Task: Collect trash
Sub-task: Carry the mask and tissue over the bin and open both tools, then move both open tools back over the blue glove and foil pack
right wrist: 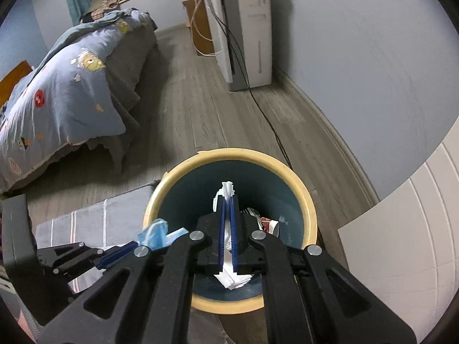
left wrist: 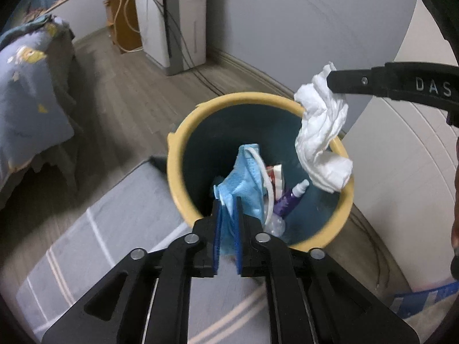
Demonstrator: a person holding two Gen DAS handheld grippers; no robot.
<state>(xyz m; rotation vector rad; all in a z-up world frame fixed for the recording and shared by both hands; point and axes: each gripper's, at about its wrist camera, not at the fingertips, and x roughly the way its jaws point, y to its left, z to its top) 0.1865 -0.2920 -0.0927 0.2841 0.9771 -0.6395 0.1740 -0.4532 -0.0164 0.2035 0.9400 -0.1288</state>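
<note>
Grey plank floor runs from a bed (right wrist: 71, 86) at far left to a white unit (right wrist: 246, 34) by the wall, with a striped rug (left wrist: 114, 229) under the left claw (left wrist: 228, 203). That claw hangs over the near rim of the bin (left wrist: 178, 154), its jaws slightly parted with a blue mask (left wrist: 243, 183) between the pads, dangling into the bin. To its right, the right claw (right wrist: 228, 200) is clamped tight on a white tissue (left wrist: 321, 132) above the bin's mouth. Below both lie a purple tube (left wrist: 287, 197) and a wrapper (left wrist: 275, 175), already collected. Both held pieces seem ready to drop; whether other litter remains, I cannot tell.
</note>
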